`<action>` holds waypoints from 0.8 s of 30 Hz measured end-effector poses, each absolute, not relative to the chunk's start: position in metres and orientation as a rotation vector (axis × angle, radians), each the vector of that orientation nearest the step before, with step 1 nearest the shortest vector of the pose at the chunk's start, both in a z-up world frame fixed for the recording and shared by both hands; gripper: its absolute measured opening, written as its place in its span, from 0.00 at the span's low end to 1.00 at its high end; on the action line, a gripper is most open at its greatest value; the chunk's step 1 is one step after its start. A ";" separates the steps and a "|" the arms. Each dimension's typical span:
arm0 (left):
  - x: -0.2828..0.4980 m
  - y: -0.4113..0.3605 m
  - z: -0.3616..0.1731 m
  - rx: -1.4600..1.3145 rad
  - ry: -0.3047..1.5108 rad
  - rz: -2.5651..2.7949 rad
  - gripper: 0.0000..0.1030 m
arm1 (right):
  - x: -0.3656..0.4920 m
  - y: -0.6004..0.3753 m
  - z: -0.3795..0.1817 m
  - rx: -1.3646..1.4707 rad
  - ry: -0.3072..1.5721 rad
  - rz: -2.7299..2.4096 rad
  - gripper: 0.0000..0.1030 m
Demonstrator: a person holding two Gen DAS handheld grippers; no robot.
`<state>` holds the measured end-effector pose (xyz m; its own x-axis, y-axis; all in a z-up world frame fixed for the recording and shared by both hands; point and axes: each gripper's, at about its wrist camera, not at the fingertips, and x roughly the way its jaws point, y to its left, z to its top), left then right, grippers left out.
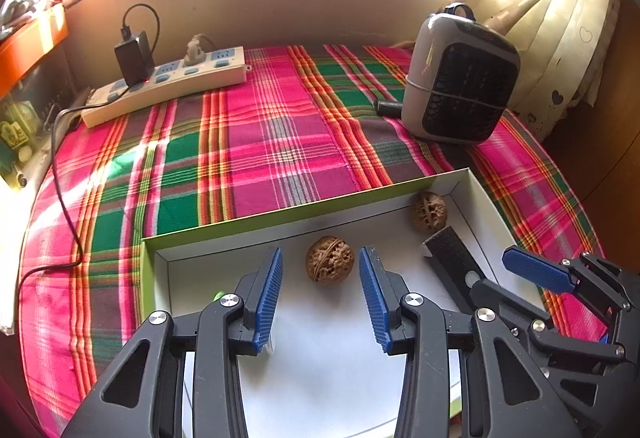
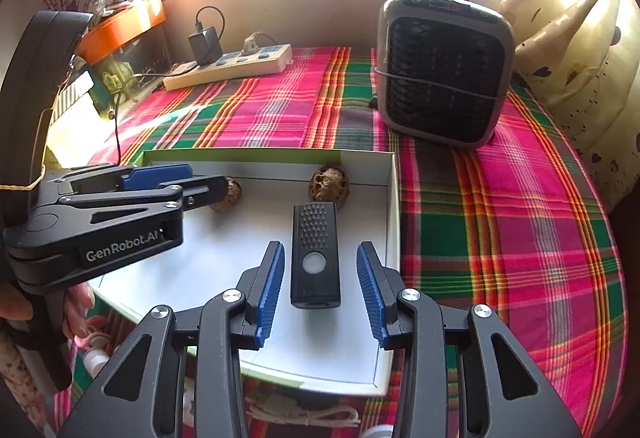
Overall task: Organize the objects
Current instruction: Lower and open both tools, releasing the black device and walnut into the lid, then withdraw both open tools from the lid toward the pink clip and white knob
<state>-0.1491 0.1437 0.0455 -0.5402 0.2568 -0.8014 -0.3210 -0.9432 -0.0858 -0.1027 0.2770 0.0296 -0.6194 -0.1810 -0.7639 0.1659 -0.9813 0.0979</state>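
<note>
Left wrist view: a brown walnut [image 1: 330, 258] lies on the white floor of a shallow open box [image 1: 466, 180], centred between the two blue ridged pads of the left gripper [image 1: 321, 294], whose jaws stand wide and hold nothing. The nut looks light, hard and rigid, with a wrinkled shell that should give the ridged pads some bite; being round, it may roll or squirt out if pinched off-centre, so the safest hold is probably across its widest middle. A second walnut [image 1: 429, 212] rests in the far right corner of the box, close to the walls, which would likely crowd a grasp there. Beside it lies a black rectangular device [image 1: 452, 264].

Right wrist view shows the black rectangular device [image 2: 316, 258] lying flat in the box [image 2: 394, 206], lengthwise between the pads of the right gripper [image 2: 321, 292], whose jaws are also wide apart and empty. It has a textured far half and a round pale button, looks stiff and fairly light, and its smooth long sides seem the natural place to clamp. The left gripper [image 2: 196, 182] reaches in from the left, partly hiding one walnut [image 2: 230, 200]; the other walnut [image 2: 329, 184] sits against the far wall.

Around the box spreads a pink and green plaid cloth [image 2: 500, 218]. Far right stands a small grey fan heater [image 2: 444, 66], far left a white power strip [image 2: 232, 68] with a black charger [image 2: 205, 42]
</note>
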 end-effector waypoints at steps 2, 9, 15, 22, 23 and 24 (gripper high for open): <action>-0.143 0.141 0.050 -1.272 0.100 2.507 0.37 | -0.098 0.278 0.034 1.247 -0.026 -2.678 0.38; -0.117 0.134 0.068 -1.221 0.084 2.524 0.37 | -0.076 0.292 0.053 1.194 -0.031 -2.729 0.38; -0.090 0.124 0.080 -1.183 0.066 2.548 0.37 | -0.051 0.308 0.067 1.154 -0.031 -2.775 0.38; -0.056 0.111 0.084 -1.165 0.049 2.577 0.37 | -0.025 0.320 0.071 1.133 -0.024 -2.790 0.38; -0.050 0.108 0.084 -1.161 0.045 2.581 0.37 | -0.022 0.321 0.072 1.131 -0.025 -2.790 0.38; -0.045 0.105 0.083 -1.162 0.040 2.585 0.37 | -0.017 0.323 0.073 1.127 -0.024 -2.791 0.38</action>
